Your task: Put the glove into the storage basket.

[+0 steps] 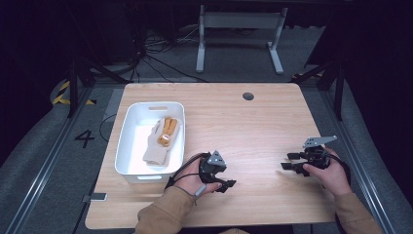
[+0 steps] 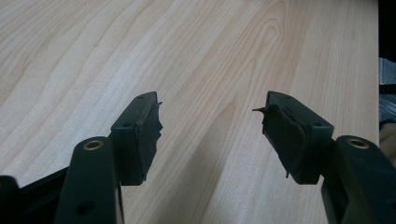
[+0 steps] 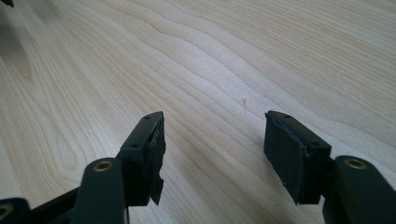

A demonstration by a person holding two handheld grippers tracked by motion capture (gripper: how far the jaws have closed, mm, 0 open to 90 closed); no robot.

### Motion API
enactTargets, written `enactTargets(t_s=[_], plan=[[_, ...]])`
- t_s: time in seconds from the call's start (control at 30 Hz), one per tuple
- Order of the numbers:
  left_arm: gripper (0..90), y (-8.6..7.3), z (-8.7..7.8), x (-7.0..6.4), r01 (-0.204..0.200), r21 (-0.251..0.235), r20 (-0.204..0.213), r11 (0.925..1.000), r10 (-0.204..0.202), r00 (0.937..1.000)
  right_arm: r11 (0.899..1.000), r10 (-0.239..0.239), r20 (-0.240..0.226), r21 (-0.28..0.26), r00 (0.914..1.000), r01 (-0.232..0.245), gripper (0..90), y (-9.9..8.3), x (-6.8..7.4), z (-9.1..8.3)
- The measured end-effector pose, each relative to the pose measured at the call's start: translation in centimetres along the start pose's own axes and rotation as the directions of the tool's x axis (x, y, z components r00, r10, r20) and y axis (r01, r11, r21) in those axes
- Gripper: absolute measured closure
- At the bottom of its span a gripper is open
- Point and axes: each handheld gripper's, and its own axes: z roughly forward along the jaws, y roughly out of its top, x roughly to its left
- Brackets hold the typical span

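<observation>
Both left gripper and right gripper sat released over bare table, stuffed toy already lay in white bin, looked done

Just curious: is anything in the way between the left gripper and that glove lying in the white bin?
Only the bin's near wall: the glove lies inside the white bin, so the open left gripper, low over the table, must go over it.

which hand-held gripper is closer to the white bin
Left. The left hand-held gripper sits just right of the white bin, near its front corner; the right hand-held gripper is far across the table.
</observation>
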Motion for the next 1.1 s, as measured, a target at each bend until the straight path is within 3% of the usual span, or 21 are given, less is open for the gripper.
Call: enactTargets(t_s=[0.17,0.57,1.1], plan=[[37.8,-0.52,0.39,0.22,-0.033,-0.018,-0.003,0.9993,0.033,0.9995,1.000,-0.003,-0.004,0.005,1.0000,0.003,39.5,-0.04,0.01,0.13],[37.6,-0.89,0.76,0.40,-0.005,0.001,0.011,1.0000,0.004,0.9999,1.000,-0.004,-0.005,0.008,1.0000,0.004,38.7,-0.02,0.08,0.28],[37.0,-0.80,0.38,0.28,-0.002,-0.009,0.006,1.0000,0.002,1.0000,1.000,-0.017,-0.002,0.001,0.9999,0.017,38.8,0.28,0.05,0.26]])
